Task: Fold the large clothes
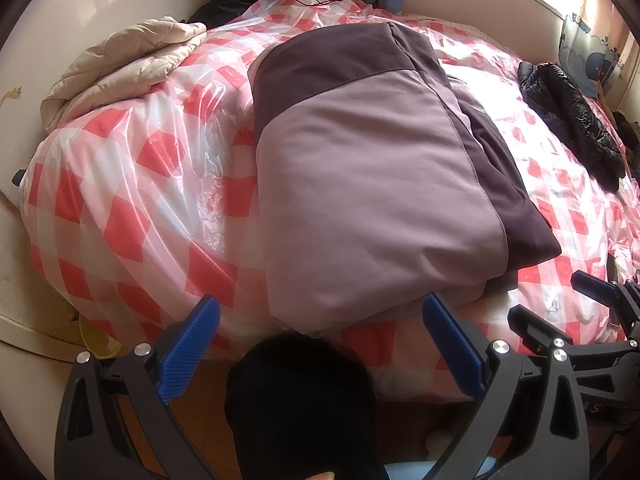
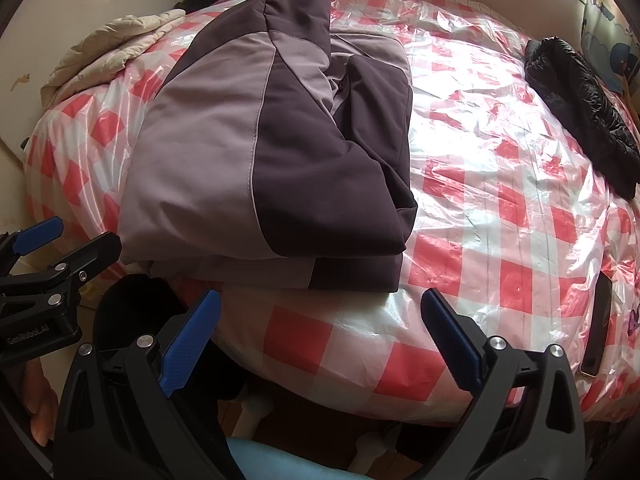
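Observation:
A large jacket in light mauve and dark purple (image 1: 372, 184) lies folded in a flat stack on the bed; it also shows in the right wrist view (image 2: 260, 152). My left gripper (image 1: 320, 320) is open and empty, just short of the jacket's near edge. My right gripper (image 2: 320, 316) is open and empty, over the bed's near edge, just in front of the jacket's near right corner. Each gripper shows at the side of the other's view: the right one (image 1: 560, 300) and the left one (image 2: 68, 236).
The bed carries a red-and-white checked cover under clear plastic (image 2: 500, 208). A beige quilted garment (image 1: 120, 68) lies at the back left, a black puffer jacket (image 2: 580, 108) at the right. A dark phone (image 2: 598, 328) lies near the right edge. A black-clothed knee (image 1: 300, 400) is below.

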The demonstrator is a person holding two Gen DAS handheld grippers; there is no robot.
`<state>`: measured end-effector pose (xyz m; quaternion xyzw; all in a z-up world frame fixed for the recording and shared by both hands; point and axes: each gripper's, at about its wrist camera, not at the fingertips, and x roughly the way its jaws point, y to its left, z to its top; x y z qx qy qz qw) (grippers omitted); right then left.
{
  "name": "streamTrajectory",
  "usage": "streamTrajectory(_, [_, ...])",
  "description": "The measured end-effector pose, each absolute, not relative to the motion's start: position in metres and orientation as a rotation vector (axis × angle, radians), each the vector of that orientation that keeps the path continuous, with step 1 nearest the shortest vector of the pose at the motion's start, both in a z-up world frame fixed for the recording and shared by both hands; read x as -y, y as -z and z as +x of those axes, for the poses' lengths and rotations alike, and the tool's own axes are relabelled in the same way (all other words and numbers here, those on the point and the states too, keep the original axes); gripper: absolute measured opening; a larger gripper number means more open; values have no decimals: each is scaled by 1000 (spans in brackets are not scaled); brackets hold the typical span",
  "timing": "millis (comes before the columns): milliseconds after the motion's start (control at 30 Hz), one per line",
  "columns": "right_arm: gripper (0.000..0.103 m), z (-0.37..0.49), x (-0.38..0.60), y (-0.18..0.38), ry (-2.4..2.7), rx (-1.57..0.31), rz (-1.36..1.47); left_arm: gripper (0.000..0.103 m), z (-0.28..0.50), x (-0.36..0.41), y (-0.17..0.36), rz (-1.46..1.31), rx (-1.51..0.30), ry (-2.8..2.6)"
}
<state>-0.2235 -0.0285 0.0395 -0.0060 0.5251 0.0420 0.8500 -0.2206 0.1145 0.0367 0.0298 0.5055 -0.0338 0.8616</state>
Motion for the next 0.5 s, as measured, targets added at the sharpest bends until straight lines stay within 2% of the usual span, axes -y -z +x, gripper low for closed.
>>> streamTrajectory(500, [97, -222, 27, -40, -96, -1113, -13, 97, -220, -115, -38, 44, -1060, 73])
